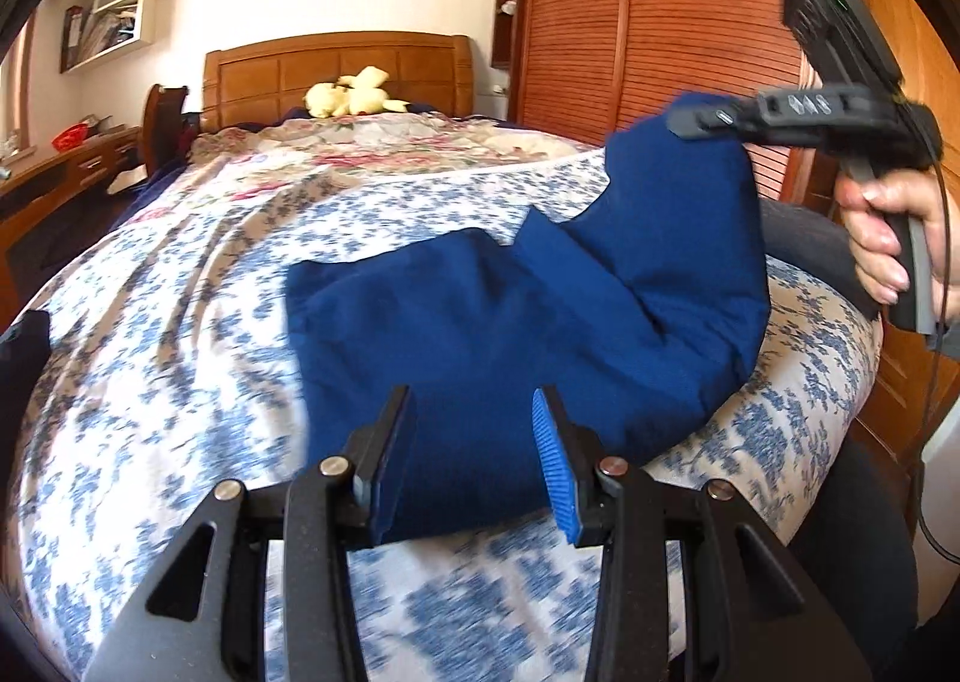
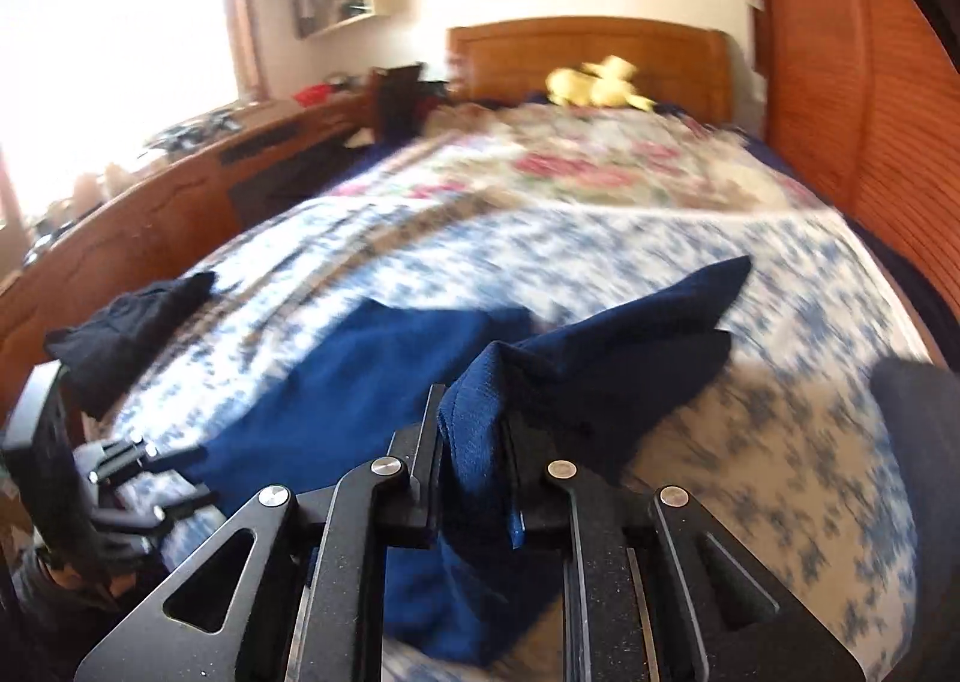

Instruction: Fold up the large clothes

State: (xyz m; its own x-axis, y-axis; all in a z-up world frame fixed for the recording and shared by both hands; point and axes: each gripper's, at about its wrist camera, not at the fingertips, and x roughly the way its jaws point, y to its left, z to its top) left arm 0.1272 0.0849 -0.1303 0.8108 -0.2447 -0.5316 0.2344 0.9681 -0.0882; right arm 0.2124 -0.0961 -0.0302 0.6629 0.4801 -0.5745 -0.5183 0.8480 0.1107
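Observation:
A dark blue garment (image 1: pixel 480 322) lies on the flowered bedspread (image 1: pixel 180 322). My left gripper (image 1: pixel 474 454) is open, its jaws on either side of the garment's near edge, not closed on it. My right gripper (image 1: pixel 705 121) is shut on the garment's right part and holds it lifted above the bed. In the right wrist view the right gripper (image 2: pixel 474 460) pinches a bunch of the blue garment (image 2: pixel 372 370), and the left gripper (image 2: pixel 150 478) shows at the lower left by the cloth's edge.
A dark folded piece (image 2: pixel 132 322) lies on the bed's left side. Yellow plush toys (image 1: pixel 351 94) sit by the wooden headboard (image 1: pixel 336 70). A desk (image 1: pixel 66 172) stands left of the bed, a slatted wardrobe (image 1: pixel 660 22) right.

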